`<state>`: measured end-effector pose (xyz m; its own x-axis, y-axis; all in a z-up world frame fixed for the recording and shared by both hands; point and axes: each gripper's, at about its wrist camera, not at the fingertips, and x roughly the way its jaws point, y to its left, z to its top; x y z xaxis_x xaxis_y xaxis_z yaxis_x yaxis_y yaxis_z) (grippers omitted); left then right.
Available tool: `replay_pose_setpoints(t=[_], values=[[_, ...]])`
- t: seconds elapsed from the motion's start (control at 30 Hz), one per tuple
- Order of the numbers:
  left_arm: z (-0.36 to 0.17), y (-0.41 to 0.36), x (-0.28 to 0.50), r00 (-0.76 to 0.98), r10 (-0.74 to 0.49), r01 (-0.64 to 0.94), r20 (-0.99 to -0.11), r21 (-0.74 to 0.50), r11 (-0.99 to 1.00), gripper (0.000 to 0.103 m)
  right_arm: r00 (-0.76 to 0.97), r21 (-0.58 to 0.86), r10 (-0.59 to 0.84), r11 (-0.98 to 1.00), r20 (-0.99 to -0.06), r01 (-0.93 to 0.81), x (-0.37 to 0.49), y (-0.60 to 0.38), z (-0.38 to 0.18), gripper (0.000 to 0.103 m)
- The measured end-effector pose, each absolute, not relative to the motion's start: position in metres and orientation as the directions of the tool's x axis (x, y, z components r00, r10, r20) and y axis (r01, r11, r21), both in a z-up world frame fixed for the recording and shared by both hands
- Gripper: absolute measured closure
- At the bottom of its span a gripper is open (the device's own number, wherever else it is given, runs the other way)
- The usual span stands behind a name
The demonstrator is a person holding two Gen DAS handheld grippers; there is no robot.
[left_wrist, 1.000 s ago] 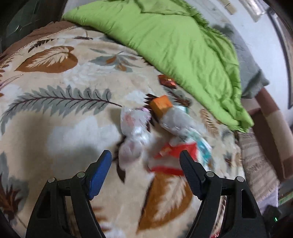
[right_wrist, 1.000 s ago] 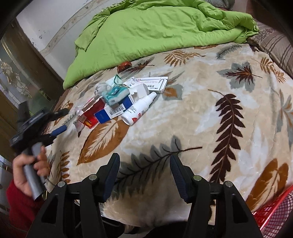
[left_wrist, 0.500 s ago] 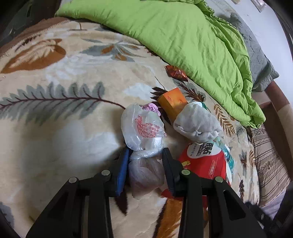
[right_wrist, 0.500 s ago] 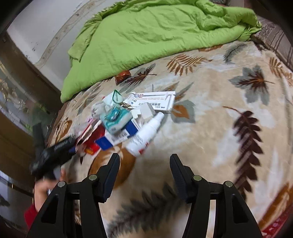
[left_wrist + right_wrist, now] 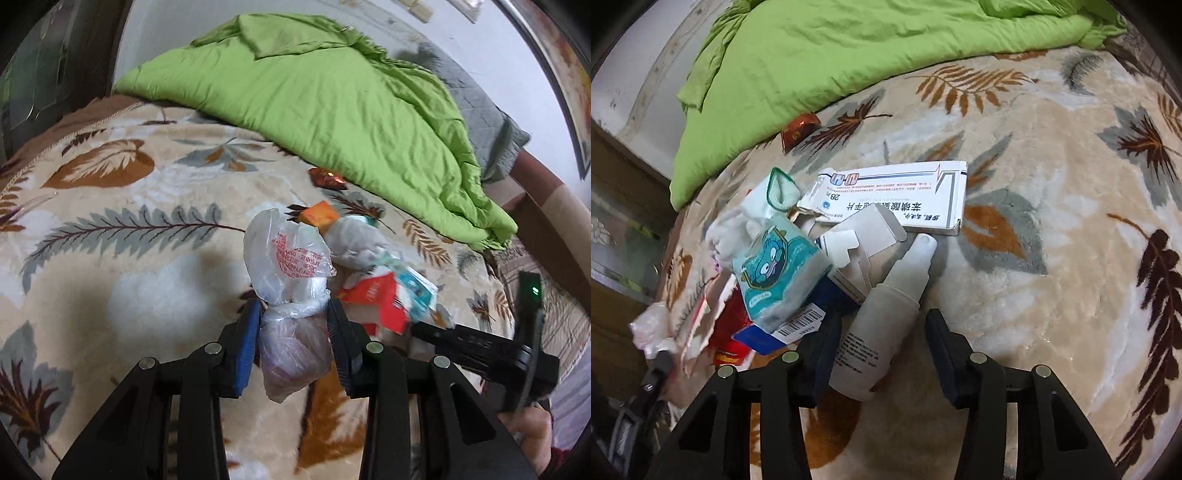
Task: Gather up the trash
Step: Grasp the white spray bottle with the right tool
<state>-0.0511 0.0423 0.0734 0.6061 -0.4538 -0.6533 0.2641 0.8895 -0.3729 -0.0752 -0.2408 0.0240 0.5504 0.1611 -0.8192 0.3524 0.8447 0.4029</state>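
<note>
My left gripper (image 5: 291, 332) pinches the light, crinkly knotted plastic bag (image 5: 291, 291) at its twisted neck above the bed (image 5: 147, 295), while my right gripper (image 5: 882, 347), closing, straddles the stiff, slippery white spray bottle (image 5: 882, 321), best taken mid-body.

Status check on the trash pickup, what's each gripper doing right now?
Left gripper shut on knotted plastic bag. Right gripper closing around white spray bottle, not clamped yet. Blue carton crowds its left finger.
</note>
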Motion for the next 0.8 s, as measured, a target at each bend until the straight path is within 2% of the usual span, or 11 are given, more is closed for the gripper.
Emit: replay_pose_setpoints(t=[0.07, 0.13, 0.57, 0.8], values=[[0.076, 0.037, -0.06, 0.604, -0.465, 0.285, -0.647, -0.37, 0.884, 0.068, 0.553, 0.389, 0.159, 0.861, -0.818, 0.328, -0.078, -0.239, 0.025, 0.062], [0.077, 0.03, -0.069, 0.602, -0.471, 0.303, -0.645, -0.361, 0.882, 0.068, 0.561, 0.381, 0.159, 0.873, -0.812, 0.305, -0.084, -0.238, 0.028, 0.064], [0.072, -0.002, -0.116, 0.564, -0.484, 0.394, -0.669, -0.297, 0.87, 0.068, 0.577, 0.286, 0.118, 0.935, -0.808, 0.21, -0.128, -0.221, 0.039, 0.068], [0.062, -0.003, -0.11, 0.545, -0.467, 0.379, -0.697, -0.292, 0.878, 0.068, 0.536, 0.319, 0.151, 0.918, -0.831, 0.236, -0.123, -0.23, 0.027, 0.068]])
